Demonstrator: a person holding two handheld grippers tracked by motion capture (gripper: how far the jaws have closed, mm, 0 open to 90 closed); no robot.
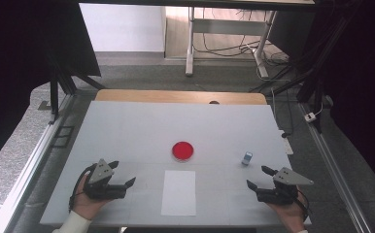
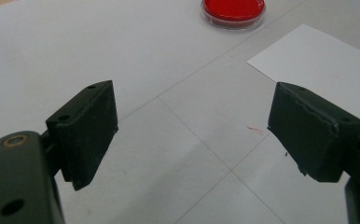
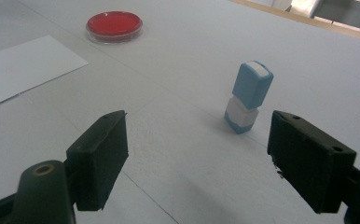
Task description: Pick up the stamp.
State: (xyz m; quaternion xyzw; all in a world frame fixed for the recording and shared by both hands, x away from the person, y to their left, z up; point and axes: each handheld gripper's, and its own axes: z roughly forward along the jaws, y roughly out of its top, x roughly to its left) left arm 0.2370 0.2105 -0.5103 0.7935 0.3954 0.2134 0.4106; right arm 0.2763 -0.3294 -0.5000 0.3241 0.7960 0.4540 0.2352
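Observation:
A round red dish (image 1: 182, 151) (image 2: 233, 11) (image 3: 114, 25) sits near the middle of the white table (image 1: 127, 131). A white sheet of paper (image 1: 178, 192) (image 2: 318, 60) (image 3: 19, 65) lies in front of it. A small blue and white stamp-like block (image 1: 247, 158) (image 3: 247, 97) stands upright to the right. My left gripper (image 1: 123, 174) (image 2: 192, 135) rests at the front left, open, nothing between its jaws. My right gripper (image 1: 260, 177) (image 3: 199, 154) rests at the front right, open and empty, just short of the block.
A wooden strip (image 1: 180, 96) edges the table's far side. Metal rails (image 1: 25, 170) run along both sides. Desk legs and cables (image 1: 234, 48) stand on the floor beyond the table.

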